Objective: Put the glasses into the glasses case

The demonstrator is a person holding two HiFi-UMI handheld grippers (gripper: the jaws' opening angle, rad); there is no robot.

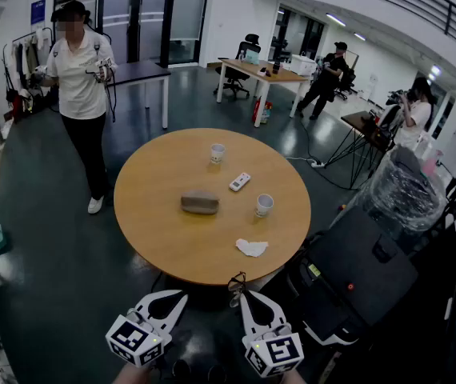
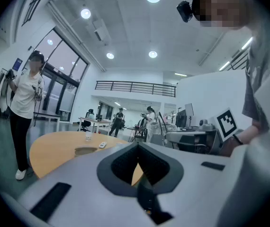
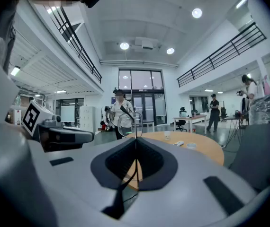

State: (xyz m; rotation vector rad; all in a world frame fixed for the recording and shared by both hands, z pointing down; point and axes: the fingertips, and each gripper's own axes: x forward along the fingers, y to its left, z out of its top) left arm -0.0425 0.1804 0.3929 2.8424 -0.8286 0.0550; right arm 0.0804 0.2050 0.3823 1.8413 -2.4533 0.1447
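Head view and both gripper views. The round table (image 1: 172, 242) stands in the middle of an open hall floor (image 1: 44, 246). Its near rim lies just beyond the tips of both tools.

Right gripper (image 1: 245, 294): the jaws are pressed together on the glasses (image 1: 236, 282), pinching a thin part of the frame. In the right gripper view one lens of the glasses (image 3: 125, 125) rises above the tips of the right gripper (image 3: 136, 143). The glasses hang at the near rim, well apart from the glasses case (image 1: 200, 202).

Left gripper (image 1: 178, 296): the jaws meet at the tips with nothing between them, as the left gripper view confirms (image 2: 138, 144). It is held level, beside the right gripper and apart from it.

The glasses case lies closed near the table's middle. Bare wood surrounds it and reaches to the near rim. A crumpled tissue (image 1: 251, 247) lies to the right of that stretch. Further off are a paper cup (image 1: 264, 205), a remote (image 1: 239, 182) and a second cup (image 1: 218, 152).

Left of the table, the floor is open up to a standing person (image 1: 80, 70). On the right, dark equipment (image 1: 356, 274) crowds close to the rim.
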